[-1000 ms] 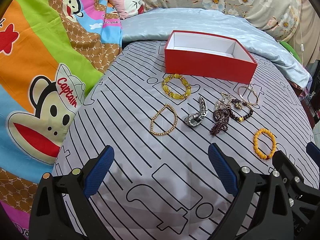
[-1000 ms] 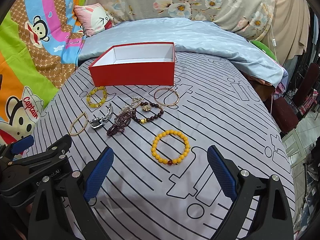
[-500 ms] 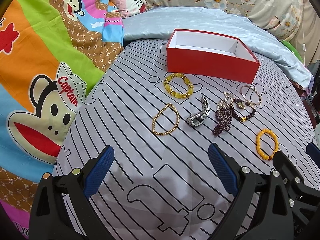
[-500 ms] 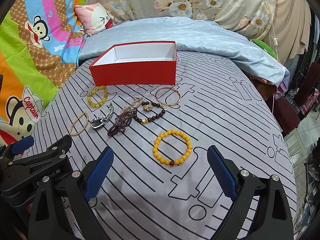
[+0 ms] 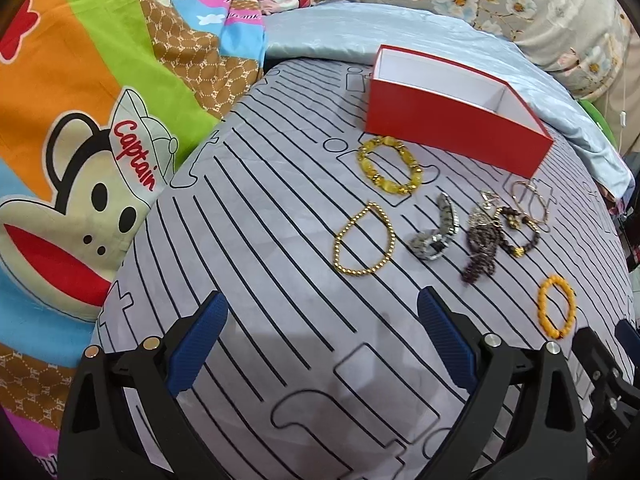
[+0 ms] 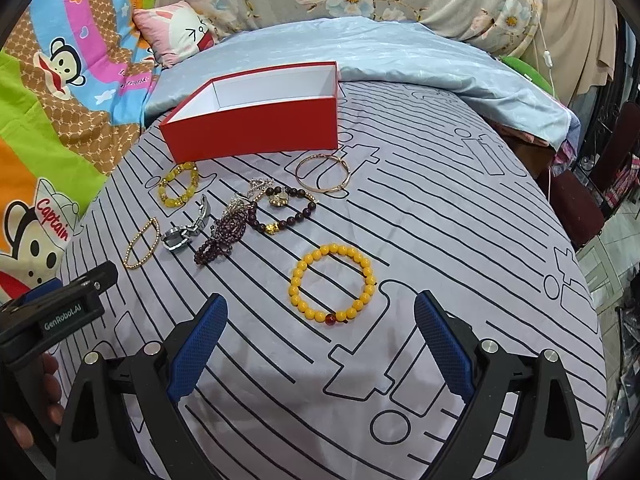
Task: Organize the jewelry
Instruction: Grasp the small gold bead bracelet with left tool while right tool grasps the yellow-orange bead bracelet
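1. Left gripper (image 5: 322, 342) hovers over the striped sheet (image 5: 256, 240), fingers spread wide, holding nothing.
2. Right gripper (image 6: 320, 344) likewise gapes wide, just short of the orange bracelet (image 6: 332, 285).
3. Other jewelry lies scattered before the empty red box (image 6: 256, 128).

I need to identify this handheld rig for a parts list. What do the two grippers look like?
Both match: the left gripper and right gripper have black angular plastic arms with round silver fasteners, and blue textured pads on the inner faces of the fingers. The right wrist view shows the left gripper's side, with a small label reading "GenRobot.AI". No cables or sleeves show.
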`<state>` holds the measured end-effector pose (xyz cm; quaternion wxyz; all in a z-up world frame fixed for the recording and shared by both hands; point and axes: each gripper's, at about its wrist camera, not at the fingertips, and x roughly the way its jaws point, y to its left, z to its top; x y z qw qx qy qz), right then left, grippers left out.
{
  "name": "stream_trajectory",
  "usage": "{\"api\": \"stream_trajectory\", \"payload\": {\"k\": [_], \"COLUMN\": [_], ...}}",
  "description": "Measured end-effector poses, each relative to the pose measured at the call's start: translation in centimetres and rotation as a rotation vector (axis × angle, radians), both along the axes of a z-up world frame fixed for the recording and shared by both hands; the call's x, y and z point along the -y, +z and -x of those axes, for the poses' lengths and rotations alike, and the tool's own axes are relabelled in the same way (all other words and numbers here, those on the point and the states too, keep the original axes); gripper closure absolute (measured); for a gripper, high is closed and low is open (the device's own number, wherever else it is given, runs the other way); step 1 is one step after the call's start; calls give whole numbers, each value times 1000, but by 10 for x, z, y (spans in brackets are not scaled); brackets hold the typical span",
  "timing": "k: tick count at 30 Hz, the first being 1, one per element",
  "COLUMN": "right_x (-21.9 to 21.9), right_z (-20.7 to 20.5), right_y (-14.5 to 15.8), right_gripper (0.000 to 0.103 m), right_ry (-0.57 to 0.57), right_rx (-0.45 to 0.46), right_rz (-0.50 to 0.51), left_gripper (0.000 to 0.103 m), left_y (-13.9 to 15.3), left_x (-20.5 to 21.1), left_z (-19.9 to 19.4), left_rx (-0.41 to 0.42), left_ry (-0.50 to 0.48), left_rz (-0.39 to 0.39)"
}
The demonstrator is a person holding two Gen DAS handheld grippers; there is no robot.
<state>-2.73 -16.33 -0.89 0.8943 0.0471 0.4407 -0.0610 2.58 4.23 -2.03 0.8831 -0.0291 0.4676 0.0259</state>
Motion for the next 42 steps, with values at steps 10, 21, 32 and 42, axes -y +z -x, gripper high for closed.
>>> {"api": "stream_trajectory", "payload": {"k": [10, 21, 32, 42], "right_x": [10, 19, 32, 40], "right_z": [-10, -21, -31, -41], "right_y": [-9, -22, -24, -38], "right_gripper": [10, 12, 28, 61], "right_ry": [-13, -17, -36, -43], "right_rx": [-26, -61, -58, -92], "right_rz": [-20, -33, -38, -18], "left_gripper": [38, 71, 100, 100], "left_y": [-16, -31, -21, -15], "left_x": [-5, 8, 10, 13], "left_z": [-33, -51, -48, -44], "left_rx": [-29, -33, -27, -26], "left_ry": [-19, -79, -115, -124], "left_rz": [24, -10, 44, 52]}}
